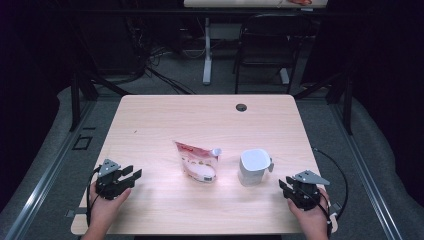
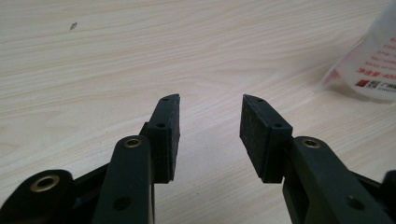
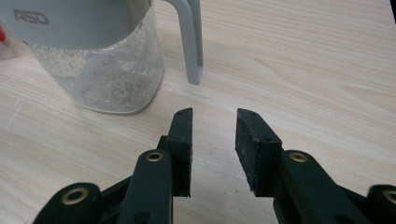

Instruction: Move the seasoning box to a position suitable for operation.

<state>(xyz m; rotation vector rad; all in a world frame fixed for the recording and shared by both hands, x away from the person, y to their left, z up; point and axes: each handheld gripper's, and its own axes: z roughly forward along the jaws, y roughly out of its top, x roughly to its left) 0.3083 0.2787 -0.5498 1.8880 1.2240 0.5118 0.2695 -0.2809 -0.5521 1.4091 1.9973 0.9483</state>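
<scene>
On a wooden table (image 1: 150, 120), a spouted pouch (image 1: 198, 161) lies at centre, a jug (image 1: 253, 167) just beside it at 3 o'clock. The left gripper (image 1: 134, 174) at 8 o'clock and right gripper (image 1: 284, 184) at 4 o'clock rest with jaws parted, holding nothing. The right gripper view reveals the jug's clear, speckled lower wall (image 3: 107, 77) and grey handle (image 3: 191, 39); the left gripper view catches the pouch's red print (image 2: 373, 65).

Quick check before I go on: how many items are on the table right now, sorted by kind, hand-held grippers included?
Spouted pouch, white and red, lying flat: 1
Jug, clear body with a grey handle, upright: 1
Hand-held grippers, both open and empty: 2, the left hand-held gripper and the right hand-held gripper
Total: 4
</scene>
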